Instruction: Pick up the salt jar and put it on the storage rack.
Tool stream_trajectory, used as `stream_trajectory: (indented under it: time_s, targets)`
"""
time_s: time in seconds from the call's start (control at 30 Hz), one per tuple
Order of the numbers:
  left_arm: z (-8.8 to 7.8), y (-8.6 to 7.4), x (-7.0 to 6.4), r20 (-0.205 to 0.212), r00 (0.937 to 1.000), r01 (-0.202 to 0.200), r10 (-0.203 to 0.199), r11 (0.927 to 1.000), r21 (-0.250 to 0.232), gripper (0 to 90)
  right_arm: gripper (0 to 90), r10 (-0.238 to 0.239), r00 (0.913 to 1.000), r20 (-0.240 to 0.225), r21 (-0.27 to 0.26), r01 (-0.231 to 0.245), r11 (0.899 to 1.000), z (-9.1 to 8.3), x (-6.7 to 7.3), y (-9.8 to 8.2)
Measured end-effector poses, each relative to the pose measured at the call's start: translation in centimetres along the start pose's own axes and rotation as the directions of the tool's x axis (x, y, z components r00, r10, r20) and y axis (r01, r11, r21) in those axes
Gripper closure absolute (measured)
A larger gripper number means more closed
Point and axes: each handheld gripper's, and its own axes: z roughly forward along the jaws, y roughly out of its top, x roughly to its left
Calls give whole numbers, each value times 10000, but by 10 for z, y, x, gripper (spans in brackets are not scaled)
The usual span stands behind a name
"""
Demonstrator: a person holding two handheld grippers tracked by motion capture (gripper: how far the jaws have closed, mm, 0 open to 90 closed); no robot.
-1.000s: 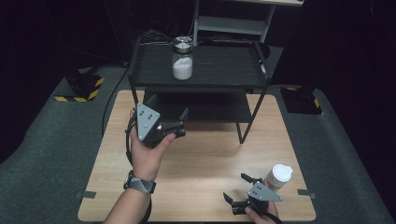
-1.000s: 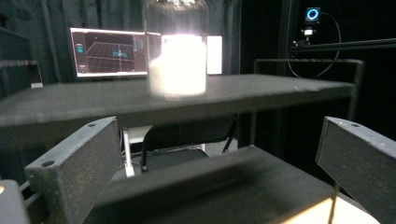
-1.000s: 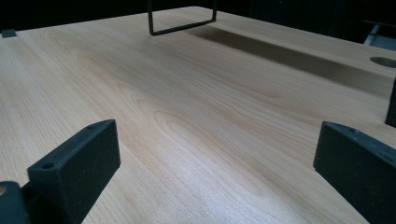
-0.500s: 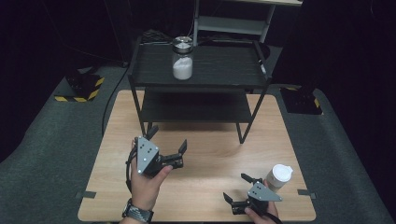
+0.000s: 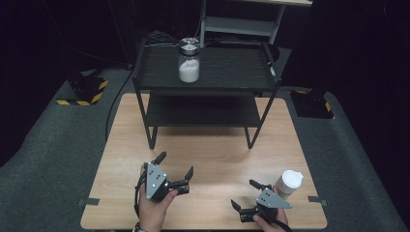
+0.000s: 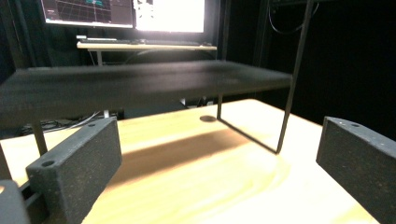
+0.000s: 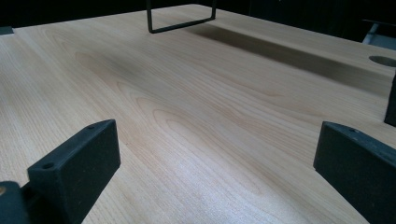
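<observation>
The left gripper (image 5: 174, 165) has come back toward the bottom of the picture. A second ago it was up by the black shelf (image 5: 205, 72), and now it sits low and left of the middle, over bare wood. The right gripper (image 5: 245, 195) has stayed in the lower right.

Both grippers have their jaws wide apart, and nothing is between them. In the left gripper view the two black jaws stand far apart, with the shelf's lower board and thin leg ahead. In the right gripper view the jaws are spread too, with plain table (image 7: 196, 116) between them.

The white cup (image 5: 288, 183) with a lid stands upright in the lower right of the high view, just beside the right gripper. It looks like the next thing to be picked up, since the right gripper is so near it and already open. But that gripper's jaws point toward the left side of the picture, away from the cup, so it would have to turn first.

The glass jar (image 5: 188, 61) with white powder stands on the top of the shelf, near the upper middle of the picture. It sits well back from the edge, which helps keep it from tipping off.
</observation>
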Motion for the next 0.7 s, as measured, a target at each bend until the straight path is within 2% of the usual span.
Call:
stream_trajectory:
  time_s: [0.13,0.2,0.3,0.43,0.53,0.7]
  targets:
    - [-3,-10,-1,-79,9999,-91,95,9991,413,4,3,-15,10000,-8,-19,15,10000,0,0,0]
    - [-5,-15,-1,-204,9998,74,-62,9984,558,4,3,-27,10000,-8,-23,27,10000,0,0,0]
    - [-7,-20,-1,-215,9998,64,-45,9961,881,4,3,-41,10000,-34,-5,41,10000,0,0,0]
    - [-10,-26,0,-179,9998,-8,33,9907,1361,4,3,-105,9999,-20,-35,105,9999,0,0,-1]
    - [-11,-28,0,-7,9997,-241,246,9845,1737,4,3,-121,9999,-16,-11,121,9999,0,1,0]
    - [-10,-35,1,128,9999,-134,109,9778,2090,4,3,-128,9999,4,-11,128,9999,0,1,0]
